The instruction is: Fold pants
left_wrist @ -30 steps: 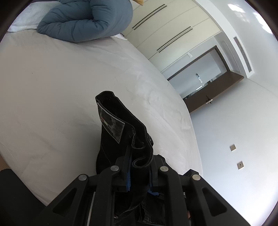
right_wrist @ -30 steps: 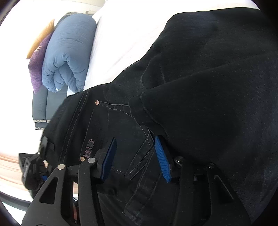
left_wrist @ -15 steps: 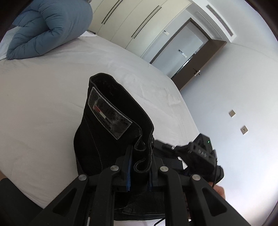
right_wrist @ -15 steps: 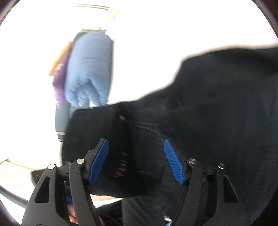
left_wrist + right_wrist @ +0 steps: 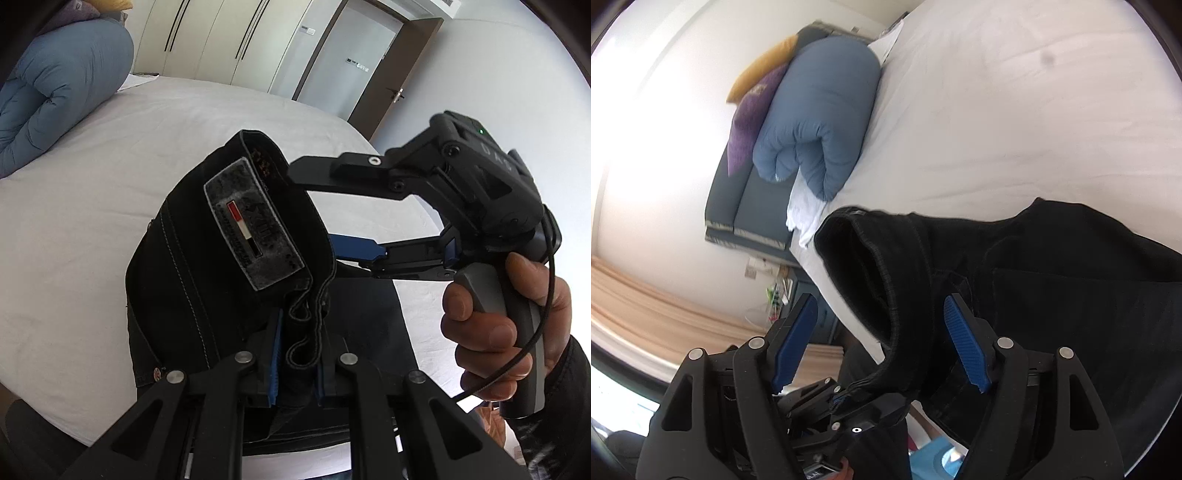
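Broad white-sheeted bed (image 5: 110,192), filling most of both views. At its head, a rolled slate-blue quilted duvet (image 5: 820,122); purple and mustard cushions (image 5: 753,99) behind it, seen fully only from the right wrist. White wardrobe doors with dark slot handles (image 5: 207,37) and a dark-framed doorway (image 5: 373,59), seen only from the left wrist.

Black denim pants (image 5: 207,280), bunched, waistband lifted above the sheet, the rest trailing down onto the bed at the near edge. On the waistband, a grey rectangular patch (image 5: 255,229) with a red, white and black stripe; lettering on it too blurred to read. Pale contrast stitching and a copper rivet nearby.

Left gripper (image 5: 295,354), clamped tight on a folded wad of waistband between blue pads. Right gripper (image 5: 879,347), held in a hand (image 5: 495,332) on a grey handle, jaws just been spreading, now wide apart; waistband loop hanging between the ribbed blue pads (image 5: 964,347) without touching either. Green light on the right gripper's body, visible only from the left wrist.
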`<state>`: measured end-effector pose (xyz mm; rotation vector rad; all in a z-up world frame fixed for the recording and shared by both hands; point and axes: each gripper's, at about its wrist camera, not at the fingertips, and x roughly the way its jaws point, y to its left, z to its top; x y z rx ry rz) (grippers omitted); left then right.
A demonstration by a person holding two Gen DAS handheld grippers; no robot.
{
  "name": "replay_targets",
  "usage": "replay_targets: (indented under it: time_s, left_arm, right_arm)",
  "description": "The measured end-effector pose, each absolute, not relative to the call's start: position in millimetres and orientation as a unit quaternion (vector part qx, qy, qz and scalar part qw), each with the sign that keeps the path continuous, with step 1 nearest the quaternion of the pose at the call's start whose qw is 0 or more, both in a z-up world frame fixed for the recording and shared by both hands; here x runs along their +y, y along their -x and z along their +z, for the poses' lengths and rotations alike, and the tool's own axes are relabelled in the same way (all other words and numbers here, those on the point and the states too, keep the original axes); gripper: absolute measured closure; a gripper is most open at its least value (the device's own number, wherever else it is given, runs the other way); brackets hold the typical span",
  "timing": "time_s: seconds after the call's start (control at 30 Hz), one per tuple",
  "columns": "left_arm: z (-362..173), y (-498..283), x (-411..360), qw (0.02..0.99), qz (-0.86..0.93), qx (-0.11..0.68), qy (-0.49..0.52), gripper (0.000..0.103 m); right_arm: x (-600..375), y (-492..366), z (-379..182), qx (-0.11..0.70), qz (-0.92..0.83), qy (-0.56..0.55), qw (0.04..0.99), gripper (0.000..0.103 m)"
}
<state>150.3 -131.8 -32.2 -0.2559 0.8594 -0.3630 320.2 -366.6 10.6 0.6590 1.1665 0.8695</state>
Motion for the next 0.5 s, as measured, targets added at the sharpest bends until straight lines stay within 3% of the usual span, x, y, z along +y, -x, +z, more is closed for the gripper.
replay_targets:
  time_s: [0.23,0.33,0.5]
  left_arm:
    - [-35,-152,-152,0.886,-0.178,0.420,0.080,0.089]
    - [-36,-155,-157,0.885,-0.179,0.423,0.072,0.089]
    - [-39,-163,-173,0.879,-0.195,0.432,0.055,0.089]
  right_arm:
    - [-344,-316,9,0.545,0.372,-0.226,0.716,0.034]
    - [-337,-313,8,0.541,0.365,-0.179,0.736,0.075]
    - [-363,-302,2,0.532,0.338,-0.171,0.757,0.083]
